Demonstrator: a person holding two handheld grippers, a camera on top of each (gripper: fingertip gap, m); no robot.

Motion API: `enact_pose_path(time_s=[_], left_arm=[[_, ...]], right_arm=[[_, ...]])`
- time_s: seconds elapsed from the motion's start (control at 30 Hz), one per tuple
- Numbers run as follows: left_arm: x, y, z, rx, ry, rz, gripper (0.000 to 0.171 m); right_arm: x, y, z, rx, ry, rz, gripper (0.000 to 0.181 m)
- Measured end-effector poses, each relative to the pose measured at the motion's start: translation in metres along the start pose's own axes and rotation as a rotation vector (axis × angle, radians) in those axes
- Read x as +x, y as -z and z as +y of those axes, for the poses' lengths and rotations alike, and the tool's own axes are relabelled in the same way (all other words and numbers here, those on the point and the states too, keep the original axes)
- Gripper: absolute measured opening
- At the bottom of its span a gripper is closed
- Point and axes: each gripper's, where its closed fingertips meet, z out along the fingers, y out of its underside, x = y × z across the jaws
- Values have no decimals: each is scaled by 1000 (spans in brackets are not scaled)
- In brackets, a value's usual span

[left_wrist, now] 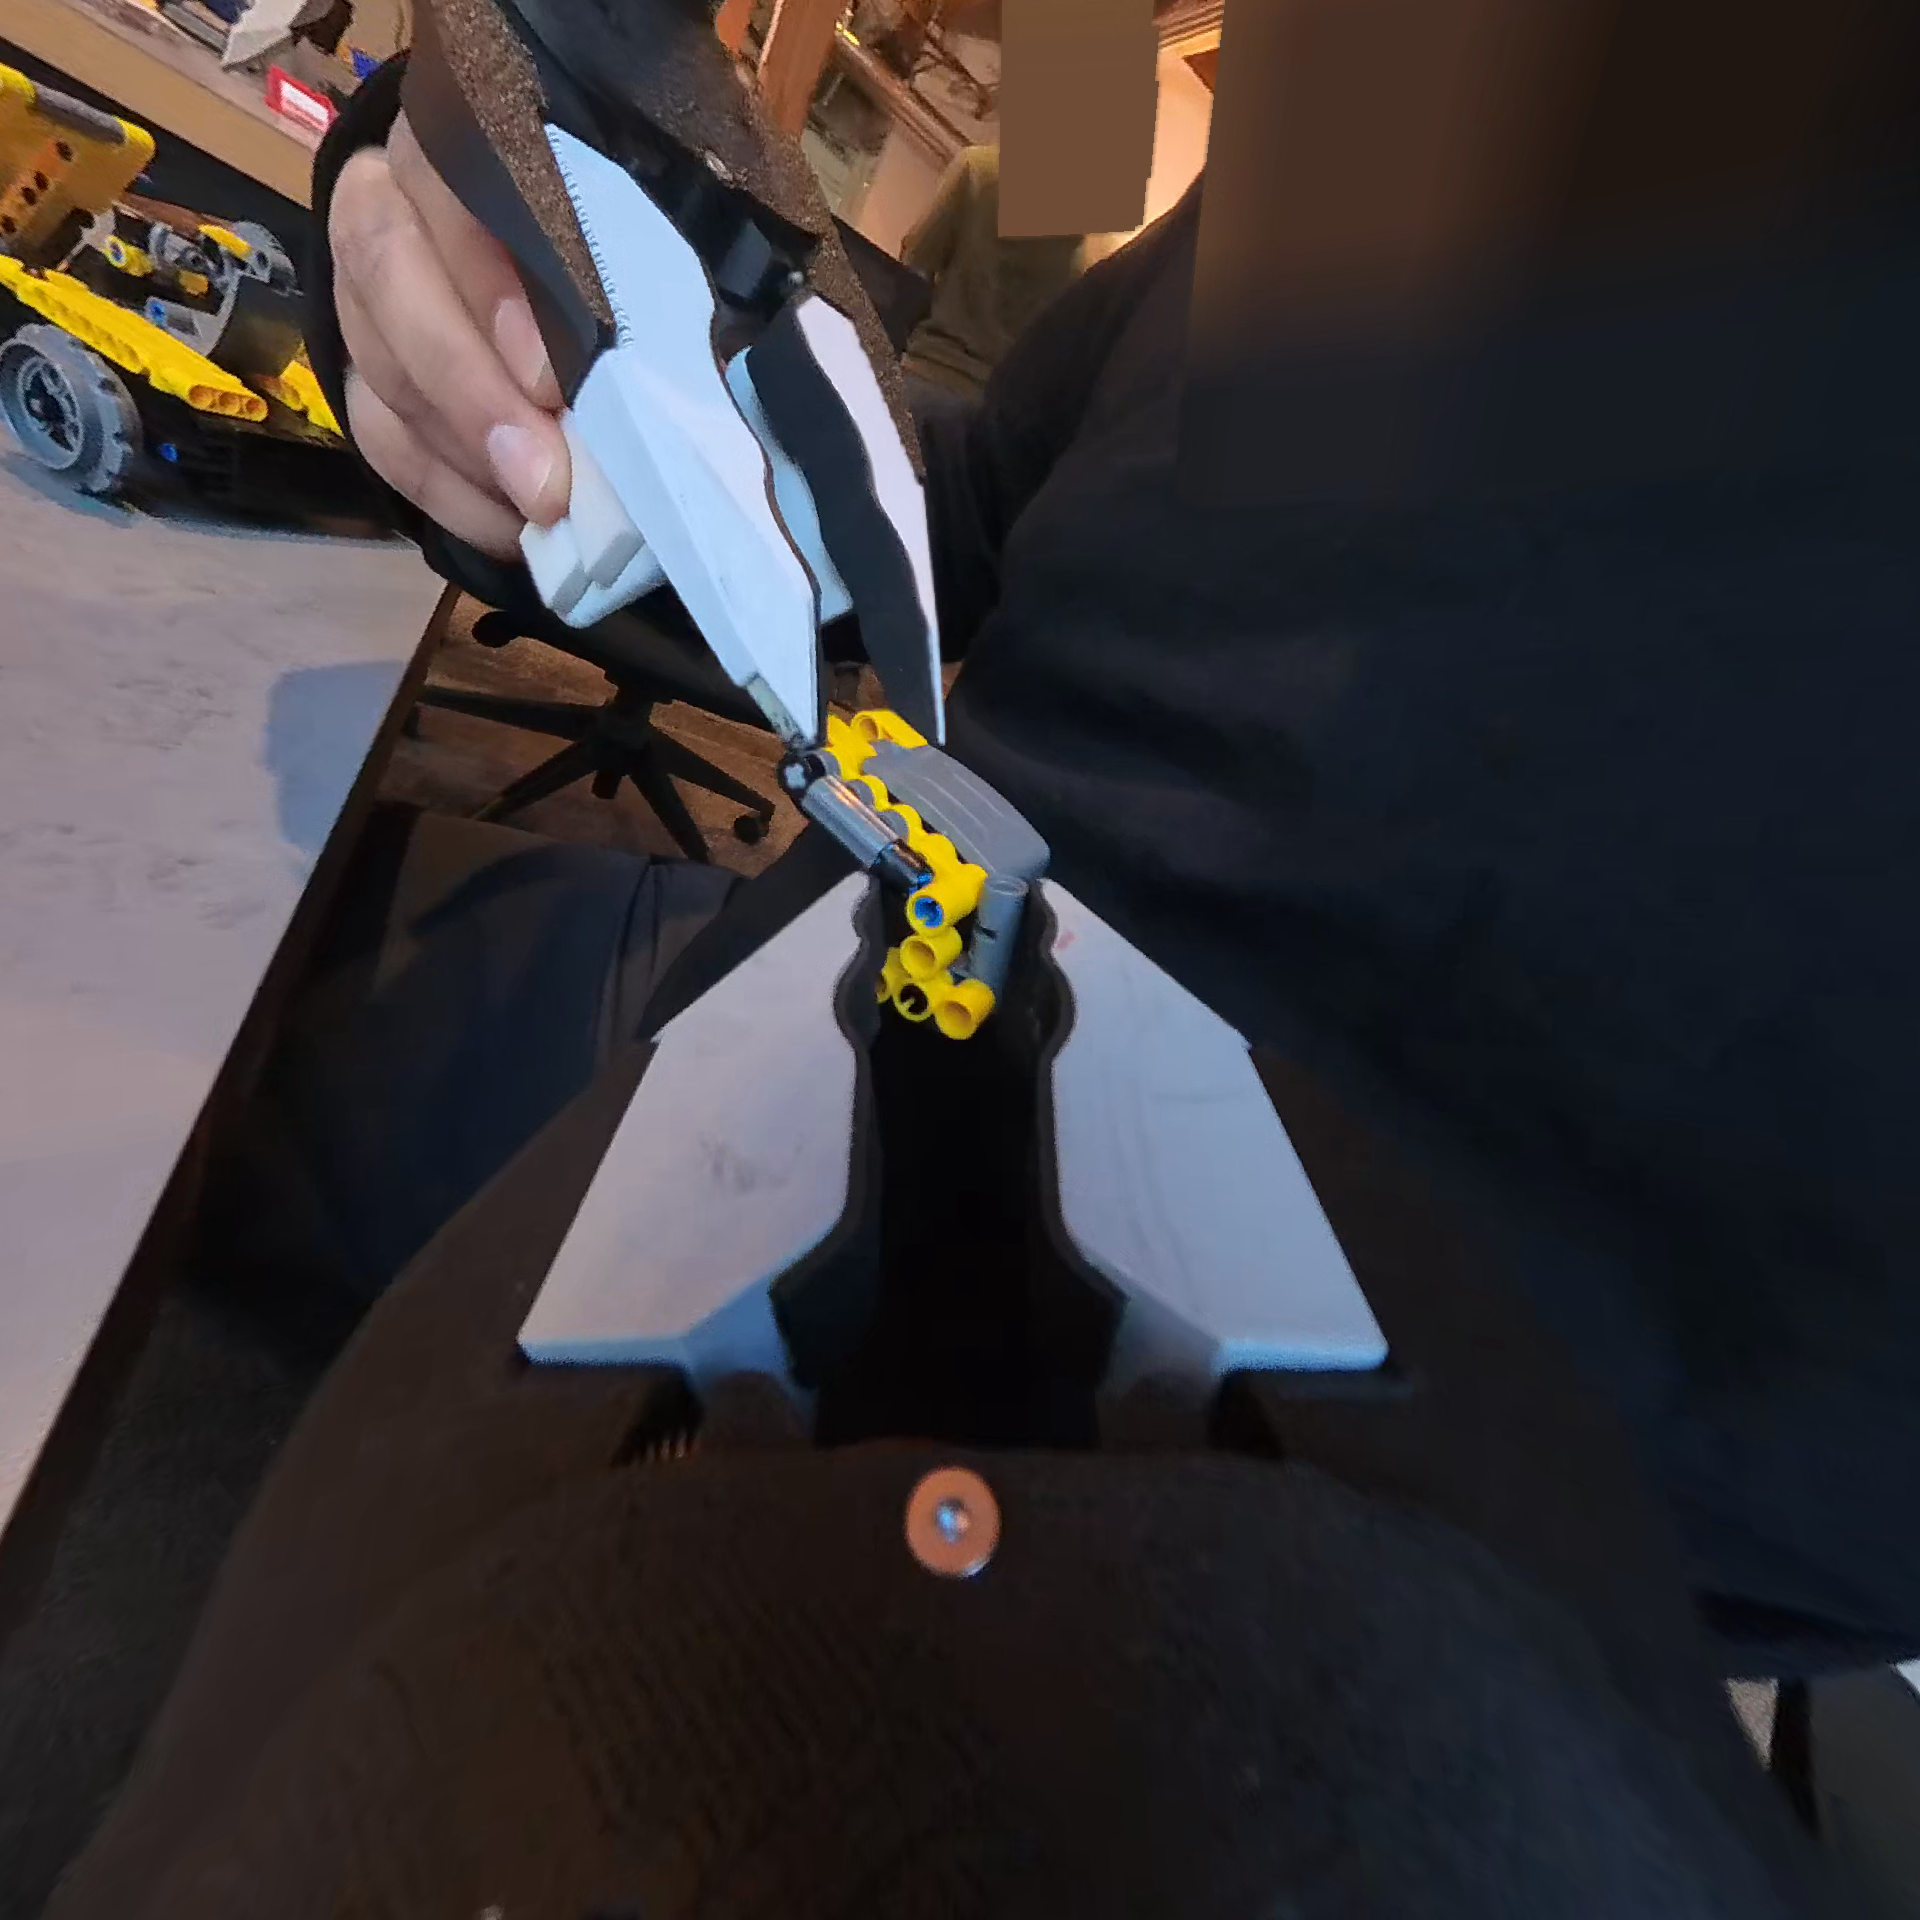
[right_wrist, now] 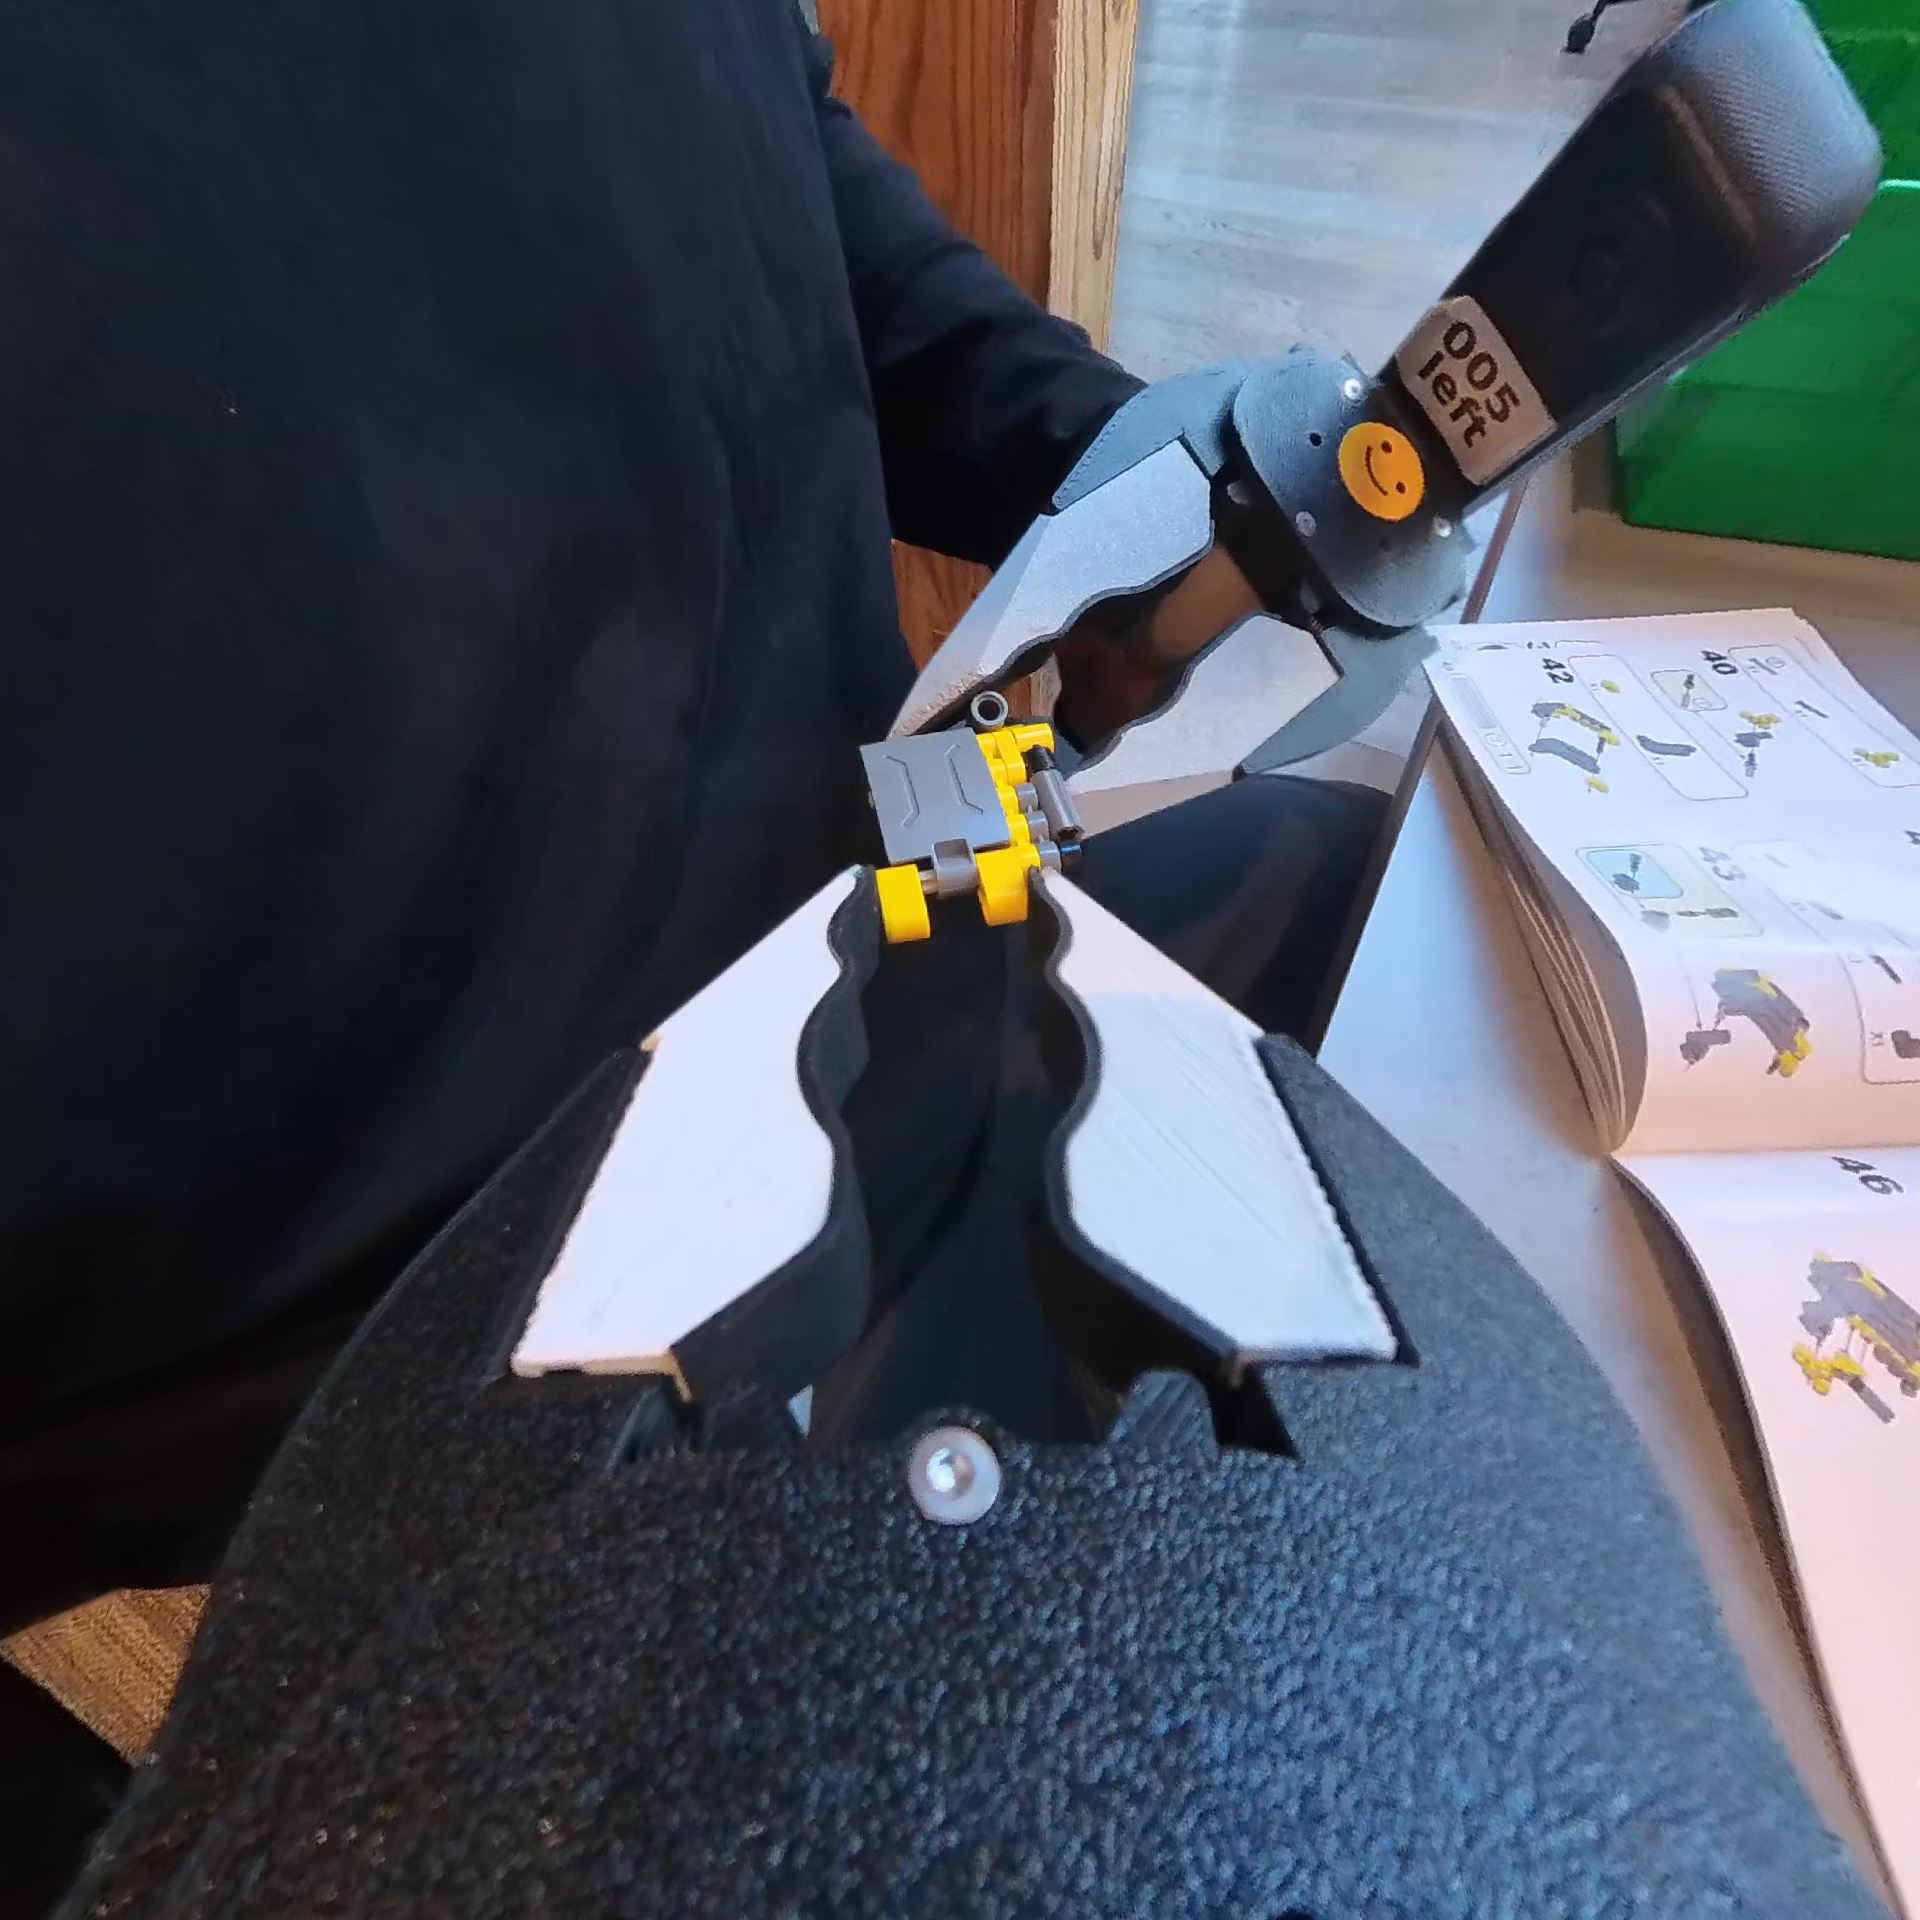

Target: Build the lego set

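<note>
Above our lap, both the left gripper (left_wrist: 951, 951) and right gripper (right_wrist: 951, 899) have jaws clamped on one small yellow-grey brick assembly (left_wrist: 925, 831); the instruction booklet (right_wrist: 1683, 883) lies open on the surface at right.

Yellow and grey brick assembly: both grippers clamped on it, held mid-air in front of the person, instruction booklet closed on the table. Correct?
Not quite. The instruction booklet lies open on the table, as the right wrist view shows. The rest holds: the left gripper and the right gripper both clamp the yellow and grey brick assembly in the air, off the table, before the person's dark top.
</note>
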Motion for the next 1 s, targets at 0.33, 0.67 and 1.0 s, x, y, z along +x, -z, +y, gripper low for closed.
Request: enact_pose_path(time_s=[0.33,0.67,1.0], left_arm=[[9,0,4,-46,-33,22,25],[42,-9,28,-107,225,173,31],[1,-5,11,-99,328,-48,9]], right_arm=[[-6,-6,-2,-26,-14,-79,26],[-33,-27,2,-108,55,-202,26],[-1,-14,2,-193,192,16,30]])
